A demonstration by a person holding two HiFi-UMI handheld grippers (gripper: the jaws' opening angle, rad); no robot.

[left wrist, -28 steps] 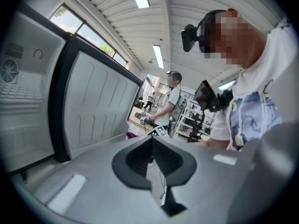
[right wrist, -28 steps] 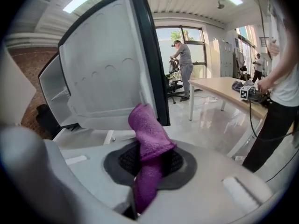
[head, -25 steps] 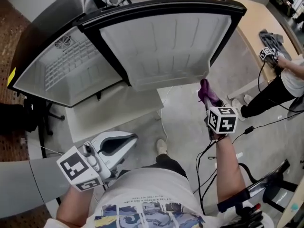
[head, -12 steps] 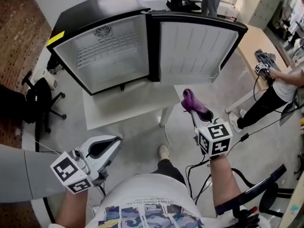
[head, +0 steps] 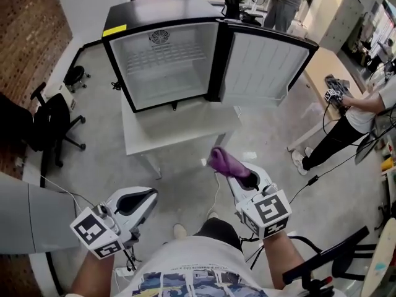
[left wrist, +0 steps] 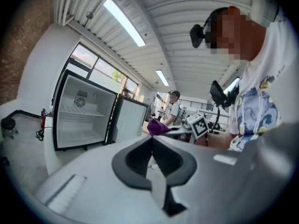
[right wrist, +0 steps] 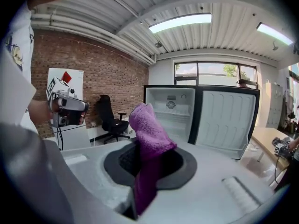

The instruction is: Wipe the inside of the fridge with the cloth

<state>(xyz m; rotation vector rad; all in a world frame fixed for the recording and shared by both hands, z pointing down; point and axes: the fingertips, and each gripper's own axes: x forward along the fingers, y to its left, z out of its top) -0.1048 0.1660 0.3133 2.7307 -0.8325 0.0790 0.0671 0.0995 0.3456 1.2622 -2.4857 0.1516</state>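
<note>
The right claw (head: 234, 172) is clamped on a purple cloth (head: 223, 161), which bunches up past its tips. Well ahead of it, the mini fridge (head: 162, 73) stands open on a white bench (head: 179, 129), its door (head: 265, 67) swung right. The left claw (head: 145, 197), off to its left, has its jaws pressed together on nothing.

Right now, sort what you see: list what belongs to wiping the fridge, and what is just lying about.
For the job: purple cloth, held in the right gripper; open fridge.
Lying about: black office chair; white table under the fridge; left gripper, shut, empty.
</note>
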